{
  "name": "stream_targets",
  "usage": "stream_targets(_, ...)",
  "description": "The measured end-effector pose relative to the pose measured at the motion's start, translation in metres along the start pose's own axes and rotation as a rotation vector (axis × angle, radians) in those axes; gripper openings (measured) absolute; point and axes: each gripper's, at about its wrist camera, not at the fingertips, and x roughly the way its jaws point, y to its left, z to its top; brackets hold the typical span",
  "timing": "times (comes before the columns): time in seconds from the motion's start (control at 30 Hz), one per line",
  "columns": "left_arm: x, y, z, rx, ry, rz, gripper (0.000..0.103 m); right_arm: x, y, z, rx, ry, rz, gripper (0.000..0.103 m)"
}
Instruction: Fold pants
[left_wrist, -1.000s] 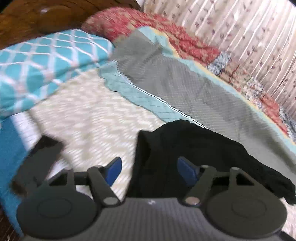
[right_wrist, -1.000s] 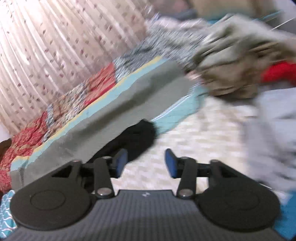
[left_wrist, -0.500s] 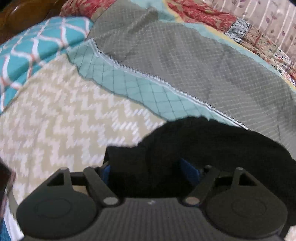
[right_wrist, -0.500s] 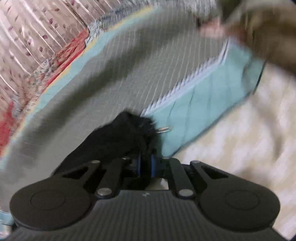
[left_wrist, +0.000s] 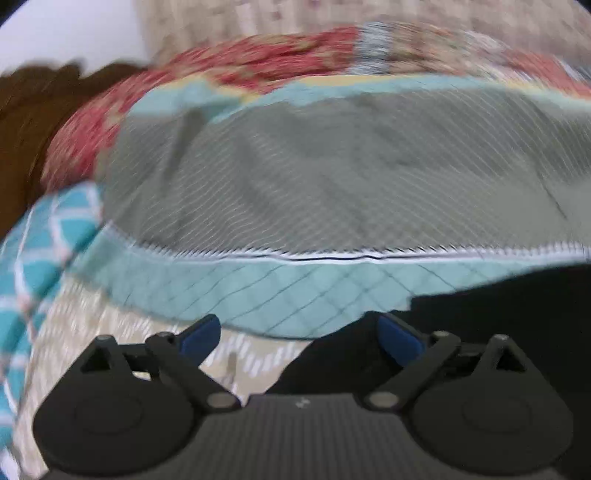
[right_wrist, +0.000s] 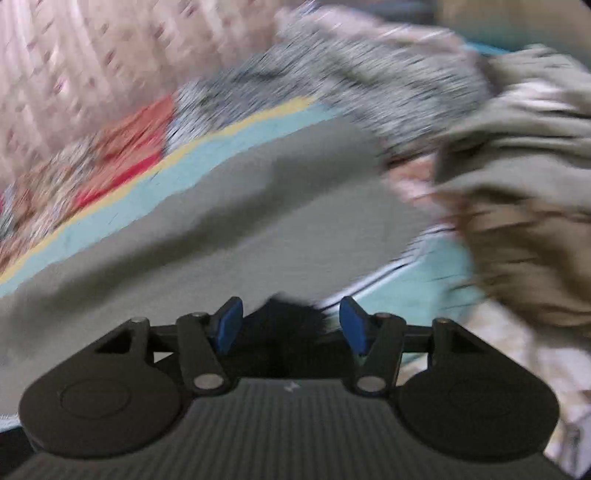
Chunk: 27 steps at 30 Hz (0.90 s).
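Note:
The black pants (left_wrist: 498, 314) lie bunched on the bed at the lower right of the left wrist view. My left gripper (left_wrist: 301, 339) hovers over their left edge with its jaws opening wide. Black cloth reaches under the right finger (left_wrist: 400, 341), and neither pad presses on it. In the right wrist view a dark end of the pants (right_wrist: 291, 321) shows low between the fingers of my right gripper (right_wrist: 291, 325). Those jaws are opening too, and both blue pads stand off the cloth. Both views are blurred by motion.
A grey quilted blanket (left_wrist: 332, 177) with a teal border (left_wrist: 295, 291) lies behind the pants on the zigzag bedsheet (left_wrist: 92, 332). A teal patterned pillow (left_wrist: 33, 266) and dark wooden headboard (left_wrist: 22, 129) sit left. A heap of other clothes (right_wrist: 517, 184) lies right.
My right gripper, shut on the pants' end half a second ago, has let go and spread its jaws. My left gripper has widened and swung left off the pants.

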Motion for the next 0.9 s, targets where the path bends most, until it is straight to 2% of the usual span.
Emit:
stream_targets(0.13,0.01,-0.013,-0.002,0.089,-0.036,-0.006,0.094,0.04,0.018,0.003,0.101,0.129,-0.039,0.06)
stream_targets(0.23,0.019,-0.025,-0.009,0.162,-0.036,-0.025,0.078,0.066,0.022,0.009,0.2,0.146,-0.093,0.066)
stream_targets(0.27,0.018,-0.03,-0.011,0.181,-0.039,-0.042,0.059,0.075,0.021,0.007,0.24,0.162,-0.1,0.072)
stream_targets(0.3,0.017,-0.034,-0.013,0.202,-0.047,-0.067,0.034,0.084,0.023,0.009,0.243,0.164,-0.112,0.073)
stream_targets(0.33,0.015,-0.04,-0.013,0.227,-0.047,-0.1,0.02,0.09,0.03,0.009,0.214,0.16,-0.139,0.072)
stream_targets(0.37,0.014,-0.047,-0.014,0.251,-0.049,-0.103,0.013,0.092,0.041,0.007,0.154,0.158,-0.182,0.064)
stream_targets(0.4,0.014,-0.053,-0.016,0.274,-0.06,-0.08,0.01,0.093,0.05,0.007,0.096,0.154,-0.231,0.054)
stream_targets(0.43,0.014,-0.056,-0.019,0.292,-0.07,-0.066,0.01,0.093,0.056,0.005,0.041,0.148,-0.269,0.024)
stream_targets(0.47,0.014,-0.056,-0.02,0.291,-0.078,-0.06,0.009,0.09,0.051,0.007,0.039,0.152,-0.252,0.013)
stream_targets(0.57,0.005,-0.047,-0.017,0.233,-0.089,-0.071,0.009,0.07,0.029,0.009,0.138,0.133,-0.188,0.008)
stream_targets(0.67,-0.017,-0.032,-0.015,0.179,-0.133,-0.077,0.009,0.042,0.018,0.011,0.177,0.075,-0.129,0.008)
stream_targets(0.9,-0.102,0.01,-0.029,0.041,-0.242,-0.134,0.008,-0.042,-0.021,0.0,0.33,-0.052,0.095,0.008)
